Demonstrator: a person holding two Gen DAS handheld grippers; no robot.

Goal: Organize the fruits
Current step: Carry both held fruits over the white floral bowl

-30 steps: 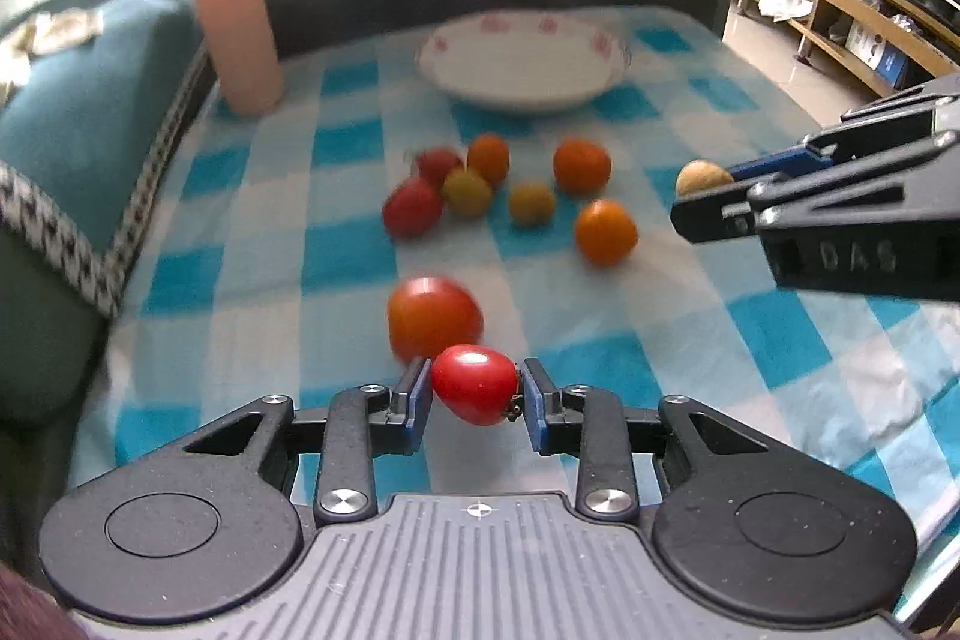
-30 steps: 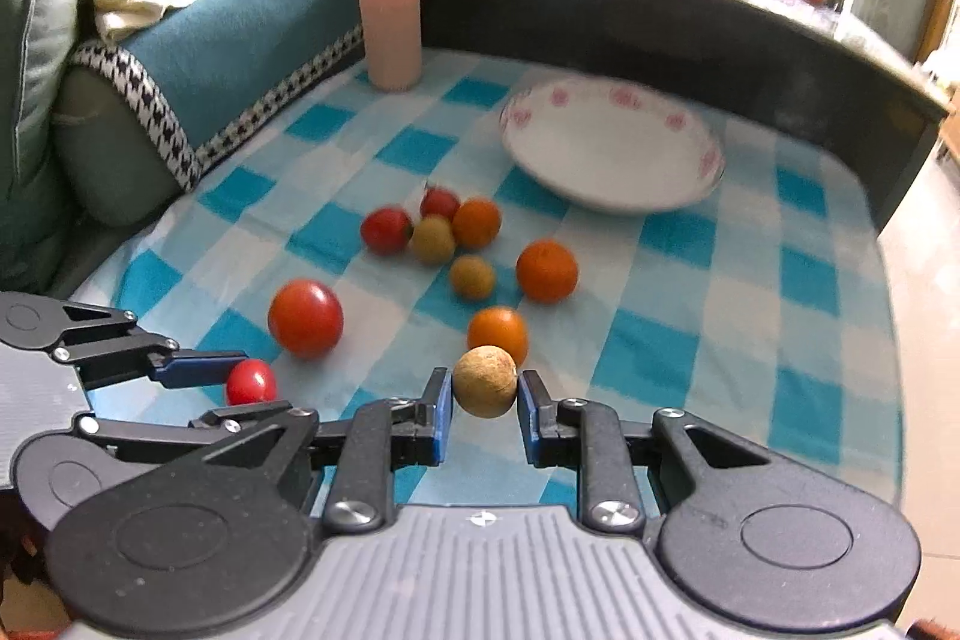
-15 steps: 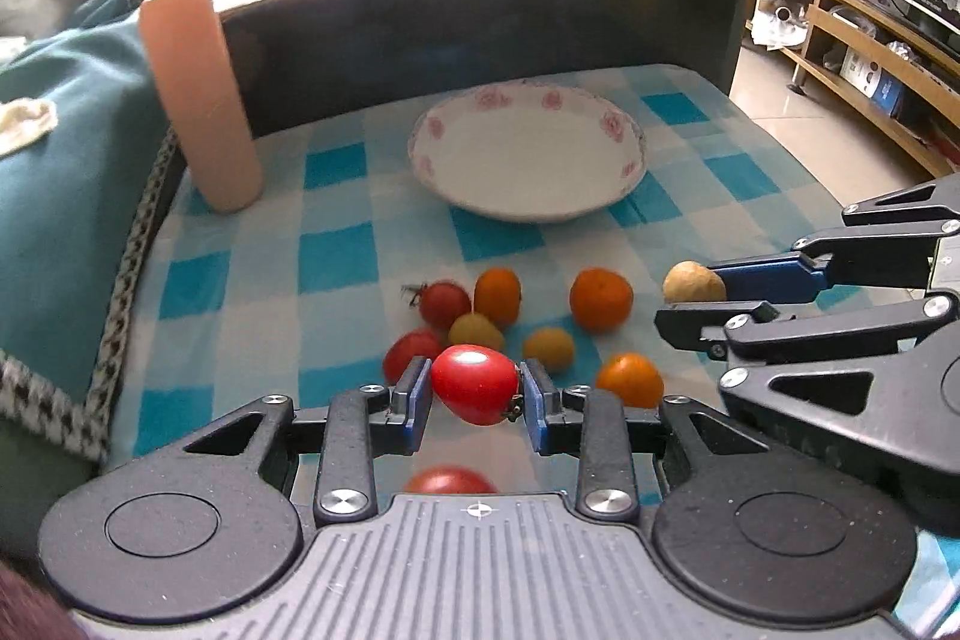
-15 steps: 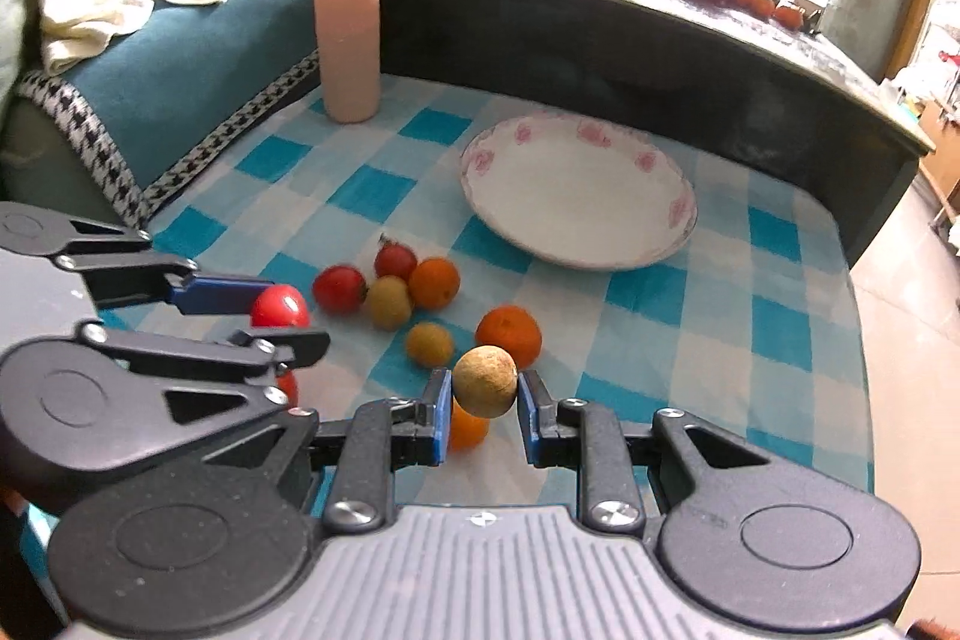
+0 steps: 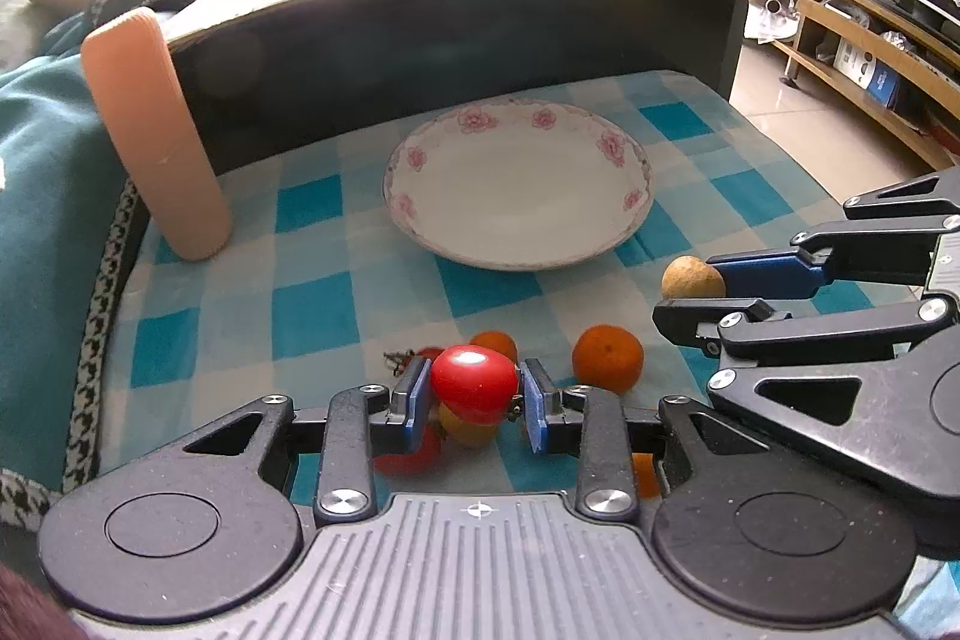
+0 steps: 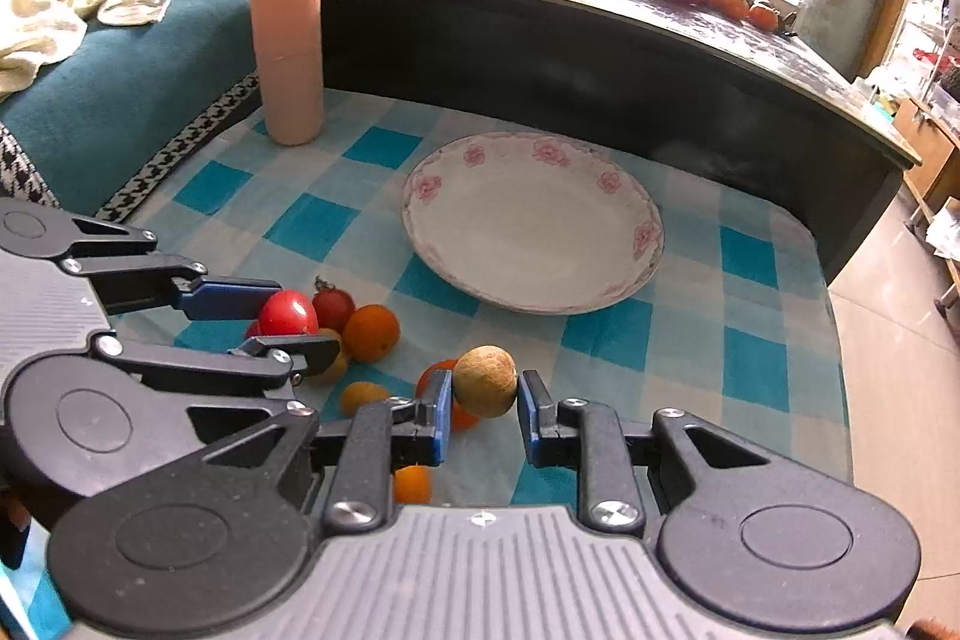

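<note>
Glossy red, oval cherry tomato (image 5: 474, 383) is what we see pinched between the blue pads of the left gripper (image 5: 475, 403), held above the loose fruit pile (image 6: 360, 325) on the blue-white checked cloth (image 5: 312, 304). Right gripper (image 6: 483, 403) pinches a round, dull tan fruit (image 6: 485, 381), rough-skinned, likewise off the cloth. White plate (image 6: 534, 226) with pink flowers lies just beyond both. Pink cylinder (image 6: 287, 40) stands upright at the cloth's far left.
</note>
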